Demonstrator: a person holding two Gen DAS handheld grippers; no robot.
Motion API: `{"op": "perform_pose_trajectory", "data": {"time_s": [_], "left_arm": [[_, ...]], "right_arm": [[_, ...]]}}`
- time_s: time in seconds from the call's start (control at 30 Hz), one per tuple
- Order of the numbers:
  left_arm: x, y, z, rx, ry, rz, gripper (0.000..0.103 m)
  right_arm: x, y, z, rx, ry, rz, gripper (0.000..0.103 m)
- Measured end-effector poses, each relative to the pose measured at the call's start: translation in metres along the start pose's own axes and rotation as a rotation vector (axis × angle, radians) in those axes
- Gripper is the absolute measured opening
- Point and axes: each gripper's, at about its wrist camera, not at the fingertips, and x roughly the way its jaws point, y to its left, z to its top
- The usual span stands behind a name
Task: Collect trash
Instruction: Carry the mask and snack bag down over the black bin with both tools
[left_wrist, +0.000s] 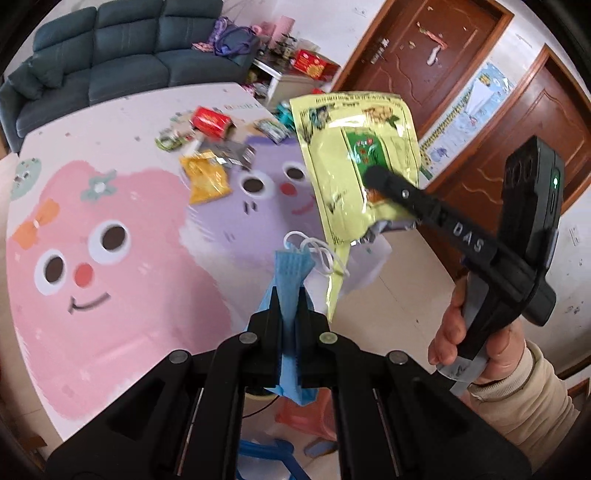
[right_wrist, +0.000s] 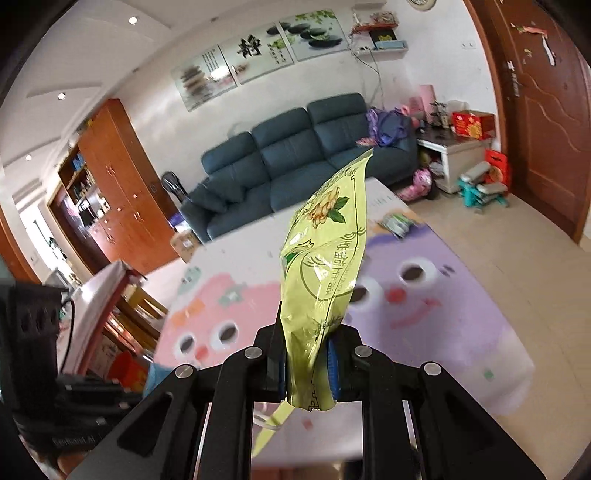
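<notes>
The left gripper (left_wrist: 288, 306) has its jaws pressed in on a blue disposable face mask (left_wrist: 291, 273), which stands pleated between the fingertips with its white ear loops (left_wrist: 321, 254) flopping just ahead of them. It looks soft and nearly weightless, so a pinch across the folded pleats should hold; the loops could snag on anything near.

To the right of those jaws, the right gripper (left_wrist: 373, 175) pinches a yellow-green foil snack bag (left_wrist: 354, 155) near its torn lower end. In the right wrist view the same bag (right_wrist: 325, 258) rises straight up out of the closed jaws of that gripper (right_wrist: 308, 365), bowed and creased. It seems empty, light, slick and crinkly, likely to slide unless gripped on a crumpled stretch.

Well ahead of both jaws, on the cartoon-print table (left_wrist: 110, 314), lie more wrappers: an orange-yellow packet (left_wrist: 205, 177) and a red carton (left_wrist: 212, 122).
</notes>
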Motion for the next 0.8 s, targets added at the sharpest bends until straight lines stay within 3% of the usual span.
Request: {"op": "perform_pose_trajectory", "data": {"time_s": [0.2, 0.43, 0.6, 0.8], "left_arm": [[0.029, -0.034, -0.038, 0.024, 0.062, -0.017, 0.002], [0.082, -0.061, -0.085, 0.062, 0.156, 0.007, 0.002], [0.128, -0.076, -0.115, 0.102, 0.262, 0.033, 0.002], [0.178, -0.085, -0.147, 0.142, 0.377, 0.075, 0.002]], "right_arm": [[-0.023, -0.034, -0.06, -0.019, 0.077, -0.076, 0.016], [-0.034, -0.072, -0.144, 0.003, 0.178, -0.101, 0.016], [-0.021, -0.108, -0.2, 0.099, 0.301, -0.087, 0.016], [-0.003, -0.147, -0.239, 0.244, 0.392, -0.059, 0.016]]}}
